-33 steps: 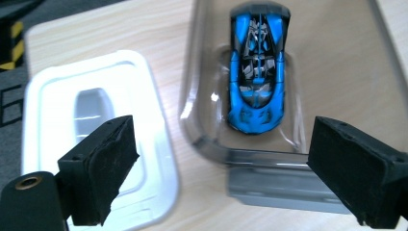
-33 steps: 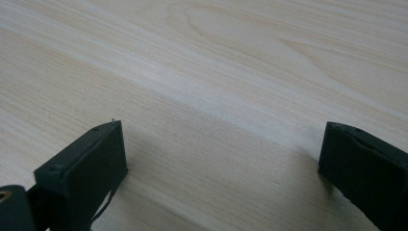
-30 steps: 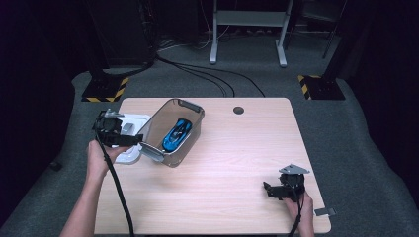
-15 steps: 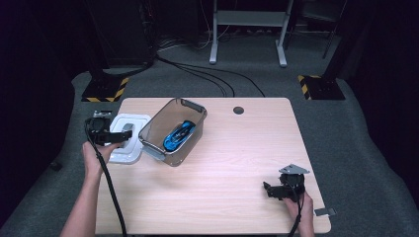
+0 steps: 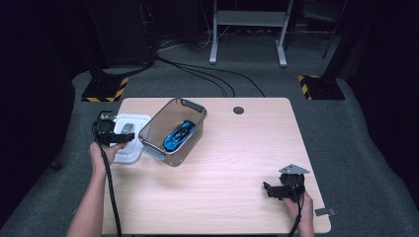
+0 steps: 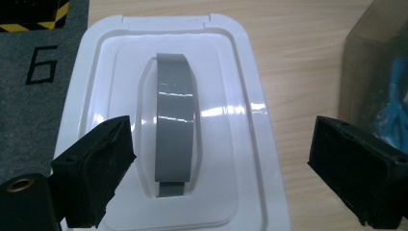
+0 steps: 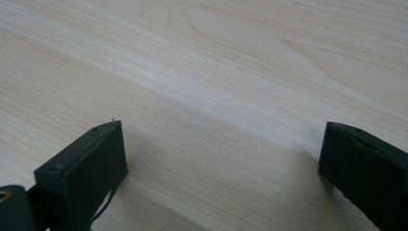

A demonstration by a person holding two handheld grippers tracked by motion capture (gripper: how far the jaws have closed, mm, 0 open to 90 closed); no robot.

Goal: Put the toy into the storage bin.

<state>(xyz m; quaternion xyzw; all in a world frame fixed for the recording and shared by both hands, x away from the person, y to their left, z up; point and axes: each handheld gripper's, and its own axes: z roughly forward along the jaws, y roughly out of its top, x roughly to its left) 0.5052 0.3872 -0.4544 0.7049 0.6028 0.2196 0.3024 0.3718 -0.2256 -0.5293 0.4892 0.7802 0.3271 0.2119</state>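
Left claw wide over the white lid

Grey handle sits between its jaws (nothing gripped); next, I judge, lower and close; right claw wide, idle at lower right.

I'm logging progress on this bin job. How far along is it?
Done: the blue toy car lies inside the grey bin. In hand: the left tool hangs open over the white lid, jaws either side of its grey handle, not gripping. The right tool rests open on the table. Left, probably: grip the lid and fit it on the bin.
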